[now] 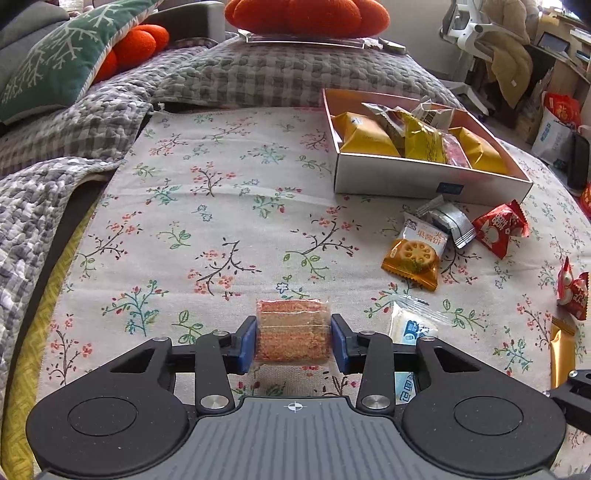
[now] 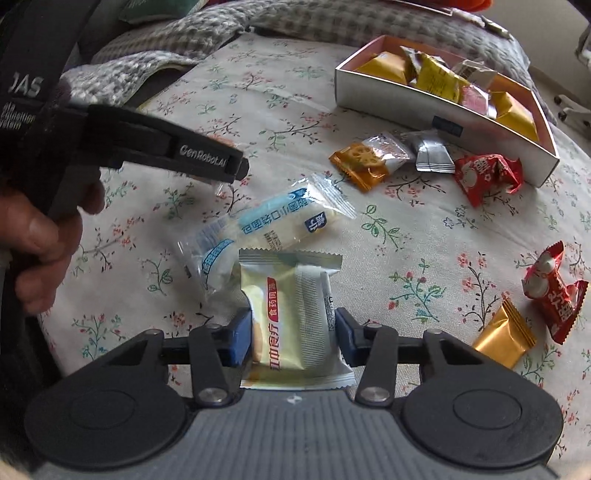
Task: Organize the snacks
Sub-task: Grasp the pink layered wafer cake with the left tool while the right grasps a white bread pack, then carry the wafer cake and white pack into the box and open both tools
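Clear-wrapped pink-and-tan layered wafer block (image 1: 293, 331) clamped in left gripper (image 1: 293, 341); pale-green foil biscuit packet (image 2: 291, 321) clamped in right gripper (image 2: 293, 339)

You're in a home living room: sofa under a grey checked throw (image 1: 229, 74), green cushion (image 1: 55, 55), floral cloth (image 1: 221, 221), office chair (image 1: 476, 26) behind.

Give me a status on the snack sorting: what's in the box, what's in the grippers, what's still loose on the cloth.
Done: several gold and yellow packets already lie in the white cardboard box. In hand: the left gripper is closed on a clear-wrapped reddish layered bar; the right gripper on a pale green foil biscuit packet. Left on the floral cloth: the orange lotus-biscuit packet, silver packet, two red candy packets, small gold packet and clear blue-printed packets.
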Motion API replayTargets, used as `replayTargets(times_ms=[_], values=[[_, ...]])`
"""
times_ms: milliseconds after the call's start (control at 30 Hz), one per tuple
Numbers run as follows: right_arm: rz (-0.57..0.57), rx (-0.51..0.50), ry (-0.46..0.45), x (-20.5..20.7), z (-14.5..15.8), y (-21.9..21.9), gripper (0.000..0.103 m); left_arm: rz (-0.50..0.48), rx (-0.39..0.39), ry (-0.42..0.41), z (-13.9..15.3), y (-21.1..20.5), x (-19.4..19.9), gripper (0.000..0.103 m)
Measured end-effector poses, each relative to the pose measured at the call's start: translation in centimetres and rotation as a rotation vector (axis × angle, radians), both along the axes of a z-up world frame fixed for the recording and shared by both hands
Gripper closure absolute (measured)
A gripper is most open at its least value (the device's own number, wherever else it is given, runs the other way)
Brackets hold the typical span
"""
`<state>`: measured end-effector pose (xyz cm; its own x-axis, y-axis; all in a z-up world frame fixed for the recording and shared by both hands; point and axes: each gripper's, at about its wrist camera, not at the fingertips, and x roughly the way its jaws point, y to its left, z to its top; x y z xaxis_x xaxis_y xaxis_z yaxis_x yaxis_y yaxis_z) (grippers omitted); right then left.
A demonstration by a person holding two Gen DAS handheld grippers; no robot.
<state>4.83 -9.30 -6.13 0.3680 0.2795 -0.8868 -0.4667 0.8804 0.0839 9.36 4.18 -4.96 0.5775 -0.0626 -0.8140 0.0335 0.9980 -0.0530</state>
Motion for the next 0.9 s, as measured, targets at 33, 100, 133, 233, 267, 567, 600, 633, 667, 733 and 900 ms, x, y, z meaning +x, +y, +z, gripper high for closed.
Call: replayTargets(times_ms=[33, 100, 133, 233, 267, 567, 600, 633, 667, 733, 900], values=[[-0.009, 0.006, -0.004, 0.1, 0.1, -0.2, 0.059, 0.001, -0.004, -0.002, 0.1, 0.0, 0.0, 0.065], [-0.028, 0.014, -0.013, 0.2, 0.4, -0.5, 0.059, -0.001, -0.01, -0.007, 0.3, 0.0, -0.1, 0.065], [-0.038, 0.019, -0.016, 0.3, 0.5, -0.7, 0.059, -0.003, -0.012, -0.009, 0.4, -0.1, -0.1, 0.064], [-0.069, 0.032, -0.021, 0.5, 0.9, -1.4, 0.059, -0.007, -0.022, -0.011, 0.6, -0.3, -0.1, 0.064], [-0.08, 0.033, -0.022, 0.6, 1.0, -1.6, 0.059, -0.008, -0.025, -0.012, 0.7, -0.3, -0.1, 0.064], [-0.207, 0.068, -0.021, 3.1, 1.3, -4.0, 0.059, -0.023, -0.045, -0.037, 2.1, -0.9, 0.8, 0.064], [-0.211, 0.074, -0.021, 3.2, 1.3, -4.2, 0.059, -0.032, -0.042, -0.04, 2.2, -1.2, 1.1, 0.064], [-0.215, 0.077, -0.022, 3.5, 1.4, -4.3, 0.059, -0.039, -0.039, -0.044, 2.4, -1.4, 1.4, 0.064], [-0.218, 0.079, -0.026, 3.8, 1.6, -4.4, 0.059, -0.045, -0.035, -0.049, 2.6, -1.6, 1.7, 0.064], [-0.23, 0.083, -0.036, 4.5, 2.0, -4.9, 0.059, -0.059, -0.024, -0.061, 3.0, -2.2, 2.3, 0.064], [-0.25, 0.095, -0.067, 6.4, 3.1, -6.0, 0.059, -0.099, -0.011, -0.069, 3.4, -3.6, 4.3, 0.064]])
